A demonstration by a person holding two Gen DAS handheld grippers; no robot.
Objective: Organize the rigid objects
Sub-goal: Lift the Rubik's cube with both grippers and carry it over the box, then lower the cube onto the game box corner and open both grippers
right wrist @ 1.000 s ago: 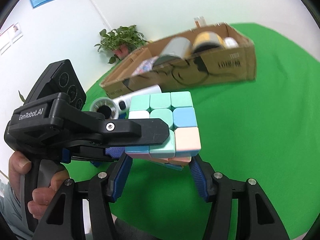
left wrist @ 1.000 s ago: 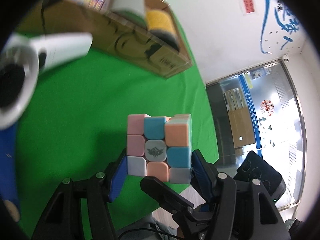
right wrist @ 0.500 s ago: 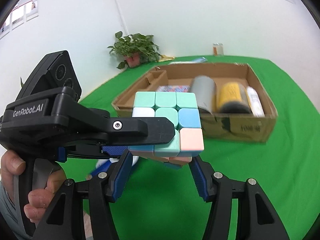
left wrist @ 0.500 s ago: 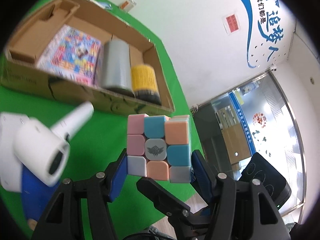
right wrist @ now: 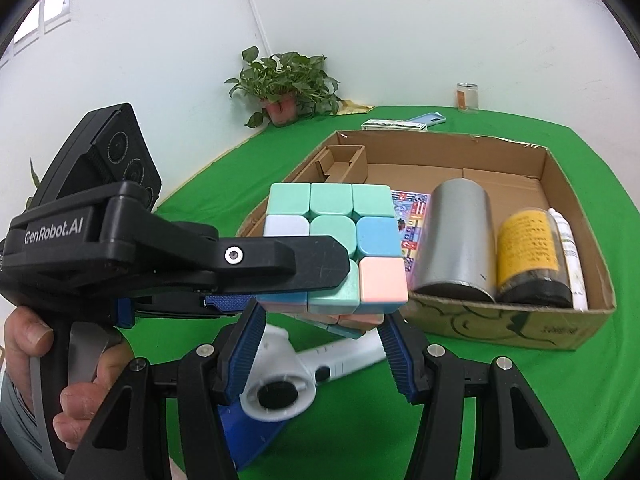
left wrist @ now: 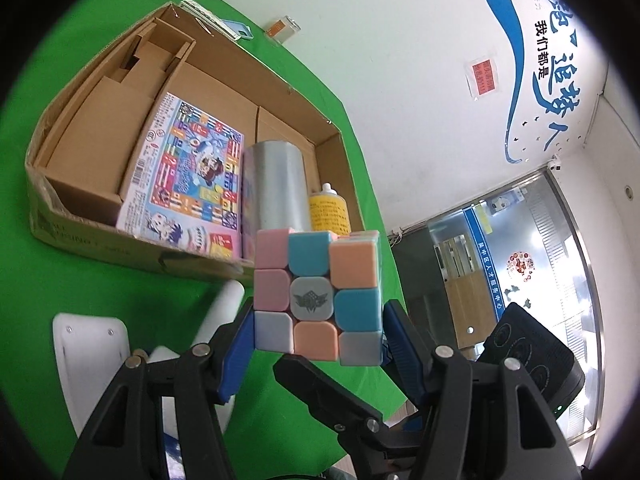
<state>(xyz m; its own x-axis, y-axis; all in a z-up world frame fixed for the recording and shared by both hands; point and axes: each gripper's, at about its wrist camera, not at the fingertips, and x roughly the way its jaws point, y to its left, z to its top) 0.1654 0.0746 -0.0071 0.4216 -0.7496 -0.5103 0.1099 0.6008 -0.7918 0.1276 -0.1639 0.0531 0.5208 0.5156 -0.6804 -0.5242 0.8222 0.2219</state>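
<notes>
The pastel cube (left wrist: 316, 294) hangs in the air, pinched between the blue pads of the left gripper (left wrist: 318, 328), whose fingers press its two side faces. The right gripper (right wrist: 320, 344) sits just below the cube with its fingers spread; they appear to flank the cube's lower edges, and I cannot tell whether they touch it. Ahead of both grippers lies the cardboard box (right wrist: 516, 320), already holding a colourful flat packet (left wrist: 188, 180), a silver cylinder (right wrist: 456, 236), a yellow-labelled jar (right wrist: 528, 248) and a slim white bottle (right wrist: 568, 252). Under the grippers, on the green surface (right wrist: 520, 400), rests a white handheld device (right wrist: 288, 376). The step in hand looks like carrying the cube to the box. The next move calls for moving forward over the near wall, to the open floor beyond the packet, before releasing.
</notes>
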